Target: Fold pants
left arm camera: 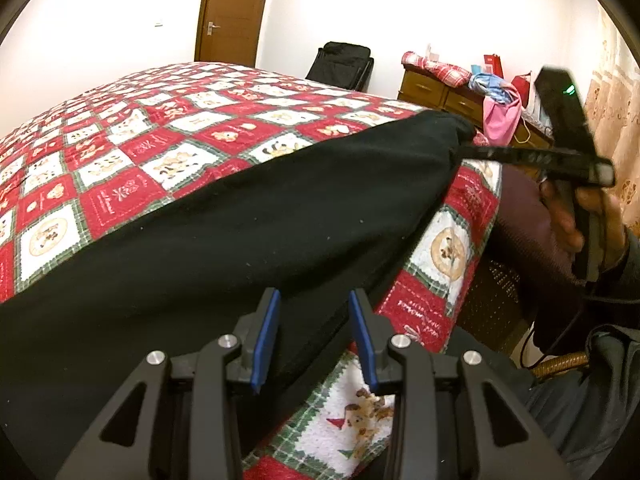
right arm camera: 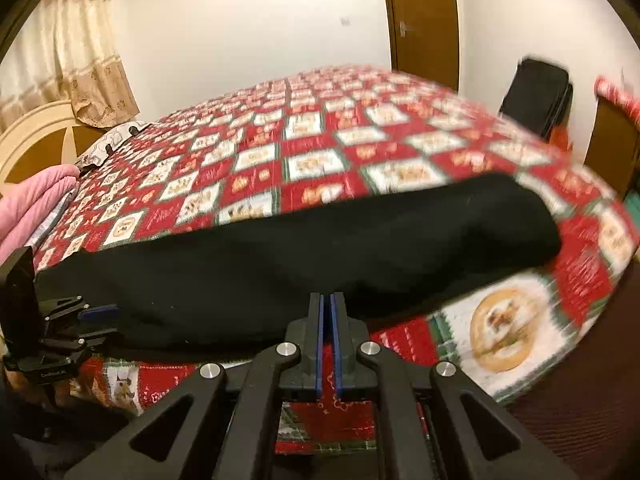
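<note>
The black pants (left arm camera: 224,232) lie in a long band along the near edge of the bed, over a red and white patchwork quilt (left arm camera: 120,152). My left gripper (left arm camera: 314,320) is open, its blue pads straddling the near edge of the cloth at one end. In the left wrist view my right gripper (left arm camera: 472,151) reaches in from the right and pinches the pants' far end. In the right wrist view the pants (right arm camera: 300,248) fill the middle, my right gripper (right arm camera: 328,312) is shut at their near hem, and my left gripper (right arm camera: 96,316) sits at the far left end.
A wooden door (left arm camera: 232,12) and a black suitcase (left arm camera: 340,66) stand beyond the bed. A wooden dresser (left arm camera: 440,92) piled with clothes is at the right. A pink blanket (right arm camera: 36,200) and a headboard (right arm camera: 36,140) are at the bed's left end.
</note>
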A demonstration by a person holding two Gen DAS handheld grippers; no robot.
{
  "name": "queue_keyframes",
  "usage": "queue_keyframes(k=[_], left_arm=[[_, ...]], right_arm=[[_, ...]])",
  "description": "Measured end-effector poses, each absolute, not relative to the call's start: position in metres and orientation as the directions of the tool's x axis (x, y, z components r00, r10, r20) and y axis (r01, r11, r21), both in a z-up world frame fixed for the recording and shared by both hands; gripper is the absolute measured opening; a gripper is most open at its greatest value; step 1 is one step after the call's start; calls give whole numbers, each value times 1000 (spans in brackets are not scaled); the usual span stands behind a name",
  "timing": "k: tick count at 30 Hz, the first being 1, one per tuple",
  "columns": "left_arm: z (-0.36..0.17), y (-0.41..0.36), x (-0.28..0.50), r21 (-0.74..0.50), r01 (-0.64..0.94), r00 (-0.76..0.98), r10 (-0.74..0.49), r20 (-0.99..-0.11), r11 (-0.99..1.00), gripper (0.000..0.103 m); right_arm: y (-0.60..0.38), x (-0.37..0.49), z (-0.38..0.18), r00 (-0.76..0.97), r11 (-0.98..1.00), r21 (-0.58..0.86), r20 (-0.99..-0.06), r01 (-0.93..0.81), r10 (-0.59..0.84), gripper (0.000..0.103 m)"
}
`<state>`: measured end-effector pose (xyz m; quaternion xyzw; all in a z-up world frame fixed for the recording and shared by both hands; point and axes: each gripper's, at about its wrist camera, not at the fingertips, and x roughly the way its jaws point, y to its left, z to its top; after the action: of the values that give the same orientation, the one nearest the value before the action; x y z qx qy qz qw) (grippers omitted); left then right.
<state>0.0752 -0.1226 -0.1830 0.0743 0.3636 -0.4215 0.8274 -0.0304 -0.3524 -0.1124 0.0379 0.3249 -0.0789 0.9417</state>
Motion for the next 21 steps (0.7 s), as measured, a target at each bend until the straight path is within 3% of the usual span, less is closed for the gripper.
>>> queue_keyframes(k=[7,9,13,19,21], left_arm=[[-199,-124,76,-193,741,350,-615,-707,643,39],[-199,-120,74,-239,737,317,-636,-704,632,45],[-201,-114,68,-270,736,287,-648,-706,620,45],[-178,-105,65,-188,698,420,-608,-674,691,46],[-172,-99,69,-155,659,472,-564,-677,736,54]], right_arm=[[-303,0,-121,754,998,41,-653,-51,65,4],[-283,20,-141,698,995,-8,-713,-98,63,4],[-268,41,-188,529,993,1,-846,-118,64,4],[-253,23,-166,627,989,-52,-778,-139,47,4],[-240,25,-160,647,982,-48,-758,-181,82,5]])
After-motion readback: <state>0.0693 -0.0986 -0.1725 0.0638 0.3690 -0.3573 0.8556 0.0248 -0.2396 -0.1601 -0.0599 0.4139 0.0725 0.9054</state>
